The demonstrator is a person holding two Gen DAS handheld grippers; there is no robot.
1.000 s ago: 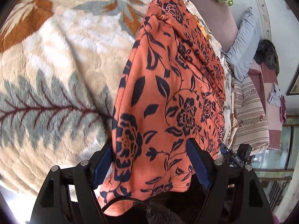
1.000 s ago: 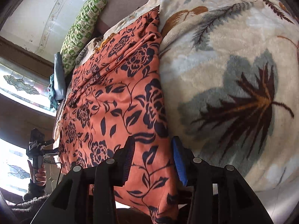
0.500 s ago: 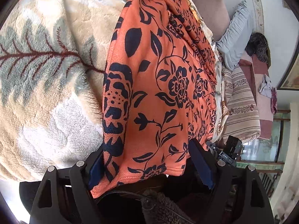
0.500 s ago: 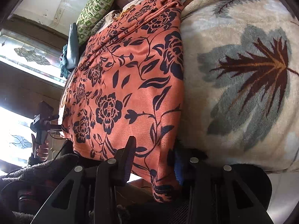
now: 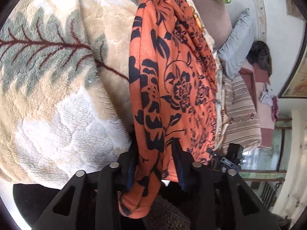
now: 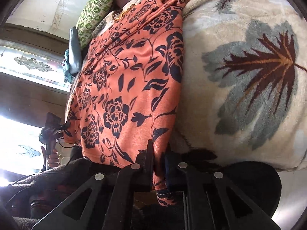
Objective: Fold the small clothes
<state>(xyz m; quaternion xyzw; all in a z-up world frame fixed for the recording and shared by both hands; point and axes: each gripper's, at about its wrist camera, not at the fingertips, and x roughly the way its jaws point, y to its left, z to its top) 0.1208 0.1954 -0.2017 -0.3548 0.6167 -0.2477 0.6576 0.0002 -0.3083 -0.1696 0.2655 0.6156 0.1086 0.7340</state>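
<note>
Blanket under orange cloth | left gripper closing, hem bunched between jaws | right gripper closing, pinching hem

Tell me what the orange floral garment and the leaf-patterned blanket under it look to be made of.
Orange floral garment: likely a thin knit or brushed synthetic, matte with a faint sheen; it drapes in soft folds and shows a stitched hem. Leaf-patterned blanket: looks like plush fleece, probably polyester; a thick fuzzy pile with embossed texture shows in both views.
</note>
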